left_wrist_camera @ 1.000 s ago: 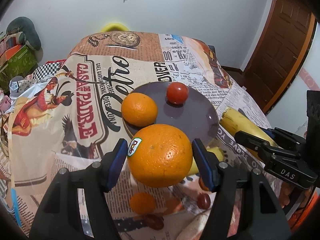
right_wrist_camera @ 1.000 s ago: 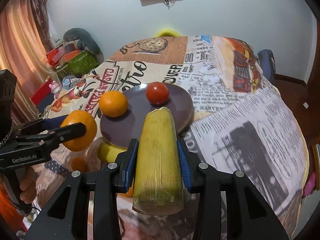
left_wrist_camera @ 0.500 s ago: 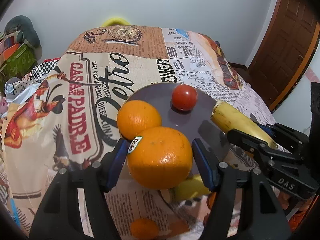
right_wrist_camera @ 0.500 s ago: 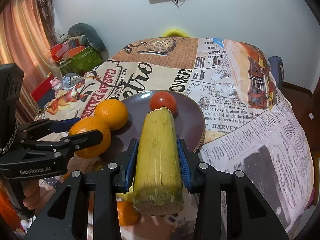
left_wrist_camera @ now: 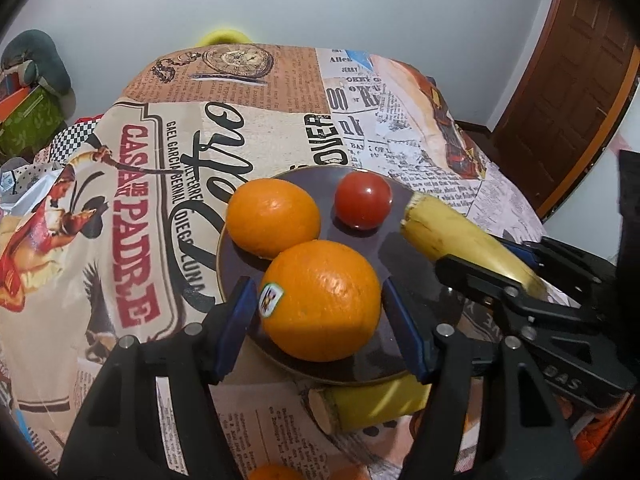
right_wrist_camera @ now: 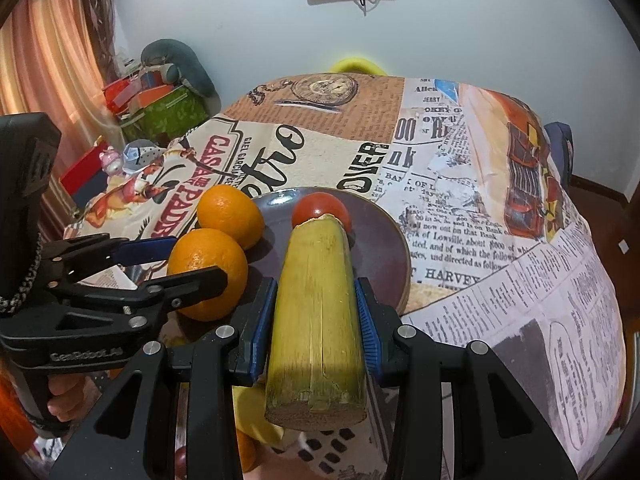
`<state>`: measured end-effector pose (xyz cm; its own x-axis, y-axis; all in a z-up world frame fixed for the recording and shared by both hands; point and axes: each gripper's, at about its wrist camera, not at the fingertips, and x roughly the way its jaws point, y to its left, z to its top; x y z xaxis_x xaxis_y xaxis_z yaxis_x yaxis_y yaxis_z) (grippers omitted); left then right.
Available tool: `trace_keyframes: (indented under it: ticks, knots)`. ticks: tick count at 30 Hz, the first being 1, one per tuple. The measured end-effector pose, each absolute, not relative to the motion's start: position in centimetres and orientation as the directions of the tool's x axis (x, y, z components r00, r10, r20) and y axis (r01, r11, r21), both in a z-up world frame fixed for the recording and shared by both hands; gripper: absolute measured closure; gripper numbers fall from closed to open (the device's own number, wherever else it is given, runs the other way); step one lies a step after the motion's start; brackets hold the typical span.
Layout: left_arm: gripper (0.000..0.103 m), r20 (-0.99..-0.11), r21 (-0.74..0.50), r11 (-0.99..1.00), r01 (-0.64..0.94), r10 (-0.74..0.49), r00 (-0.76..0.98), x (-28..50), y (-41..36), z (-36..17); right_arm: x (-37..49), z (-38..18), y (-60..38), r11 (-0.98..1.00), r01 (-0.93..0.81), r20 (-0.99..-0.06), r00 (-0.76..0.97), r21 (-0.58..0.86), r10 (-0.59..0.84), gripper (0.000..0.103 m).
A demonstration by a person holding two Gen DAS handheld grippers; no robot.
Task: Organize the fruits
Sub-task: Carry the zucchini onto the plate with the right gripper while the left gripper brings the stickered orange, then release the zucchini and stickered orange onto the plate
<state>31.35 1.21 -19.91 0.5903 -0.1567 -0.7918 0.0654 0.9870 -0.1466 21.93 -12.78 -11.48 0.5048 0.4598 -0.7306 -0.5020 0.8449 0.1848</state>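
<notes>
The left gripper is clamped on a large orange with a small sticker on its left face, both blue pads pressing its sides. The fruit hangs over the near part of a dark purple plate; whether it touches the plate cannot be told. Just beyond it on the plate lies a smaller orange, touching or nearly touching the held one, and to its right a red tomato sits apart from both.

The right gripper grips a yellow-green banana piece with a cut end facing the camera, its blue pads tight on both flanks. The piece points toward the plate, its far tip over the plate and in front of the tomato. In the left wrist view the same banana piece reaches in from the right over the plate's edge.

Near the plate's front rim, on the tablecloth printed with newspaper text and poster art, lies a second yellow banana piece. Another small orange shows at the bottom edge. A hand holds the left gripper's handle. A wooden door stands at the right.
</notes>
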Motion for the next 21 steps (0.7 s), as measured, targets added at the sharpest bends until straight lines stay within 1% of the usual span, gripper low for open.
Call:
trace_keyframes:
  ticks: [8, 21]
  knots:
    - [0.038, -0.762, -0.115, 0.992, 0.041, -0.115, 0.637, 29.7, 3.3, -18.5, 22.8, -11.5, -11.4, 0.842, -0.513, -0.733, 0.506, 0.168, 0.454, 0.067]
    - [0.038, -0.772, -0.136, 0.990, -0.024, -0.090, 0.629, 29.7, 6.9, -19.6, 24.0, -11.6, -10.2, 0.828, -0.530, -0.734, 0.488, 0.181, 0.473, 0.067]
